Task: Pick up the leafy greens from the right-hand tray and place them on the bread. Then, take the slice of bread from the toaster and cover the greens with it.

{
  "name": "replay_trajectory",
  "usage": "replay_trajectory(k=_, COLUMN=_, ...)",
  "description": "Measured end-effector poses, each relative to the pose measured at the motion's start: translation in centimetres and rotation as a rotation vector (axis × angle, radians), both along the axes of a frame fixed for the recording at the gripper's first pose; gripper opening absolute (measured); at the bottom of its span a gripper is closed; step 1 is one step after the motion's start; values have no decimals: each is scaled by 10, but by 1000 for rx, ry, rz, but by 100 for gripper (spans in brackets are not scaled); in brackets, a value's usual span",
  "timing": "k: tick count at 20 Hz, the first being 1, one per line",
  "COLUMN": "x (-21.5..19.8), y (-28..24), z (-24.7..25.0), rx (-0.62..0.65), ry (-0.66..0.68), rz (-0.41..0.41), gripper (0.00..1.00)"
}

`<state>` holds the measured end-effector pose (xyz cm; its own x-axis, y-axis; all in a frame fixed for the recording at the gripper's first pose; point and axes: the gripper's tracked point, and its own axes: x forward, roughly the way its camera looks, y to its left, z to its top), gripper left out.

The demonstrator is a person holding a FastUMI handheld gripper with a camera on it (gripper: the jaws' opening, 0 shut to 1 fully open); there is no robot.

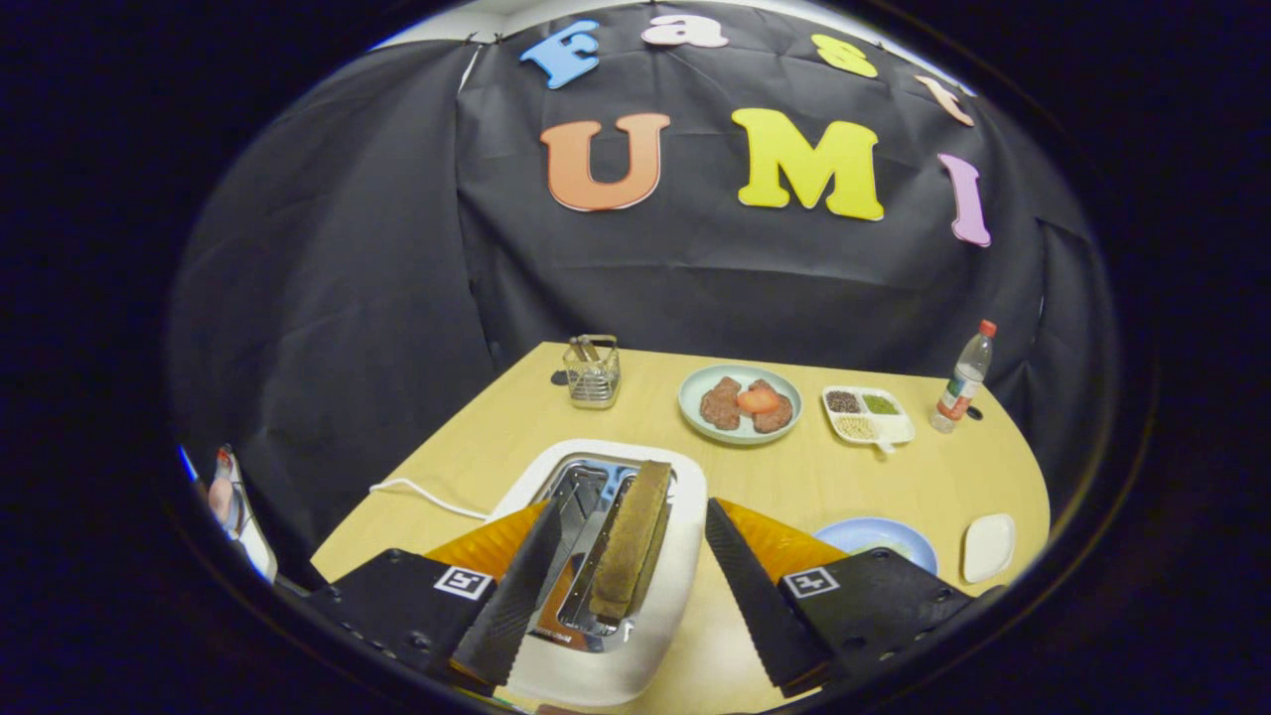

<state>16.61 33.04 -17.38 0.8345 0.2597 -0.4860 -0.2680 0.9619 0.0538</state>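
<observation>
A white toaster (606,606) is sitting near the tabletop's (874,477) front edge, holding a slice of bread (631,541) upright in its right slot. The gripper (626,596) is hovering with jaws released, spread either side of the slice (touching nothing). Toward the right edge, a blue plate (879,536) is lying beside a small white tray (988,546).

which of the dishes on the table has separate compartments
The white divided tray, between the pale green plate of meat patties and the water bottle. It holds three little sections; the other dishes are undivided. The hand-held gripper is open over the toaster.
</observation>
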Motion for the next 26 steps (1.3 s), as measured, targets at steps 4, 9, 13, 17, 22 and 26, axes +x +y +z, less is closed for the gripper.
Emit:
replay_trajectory(k=4, x=11, y=-2, z=-1, rx=-33, ry=7, rz=-45, gripper=53)
replay_trajectory(k=9, x=4, y=5, z=4, rx=3, ry=30, rz=-49, gripper=12)
replay_trajectory(k=13, x=-2, y=-2, z=40, rx=23, ry=-15, rz=-79, gripper=12)
replay_trajectory(k=17, x=-14, y=-10, z=95, rx=49, ry=-100, rz=-91, gripper=12)
replay_trajectory(k=22, x=-28, y=-37, z=147, rx=80, ry=-171, rz=-122, gripper=12)
replay_trajectory(k=26, x=-34, y=-68, z=150, rx=81, ry=-196, rz=-166, gripper=12)
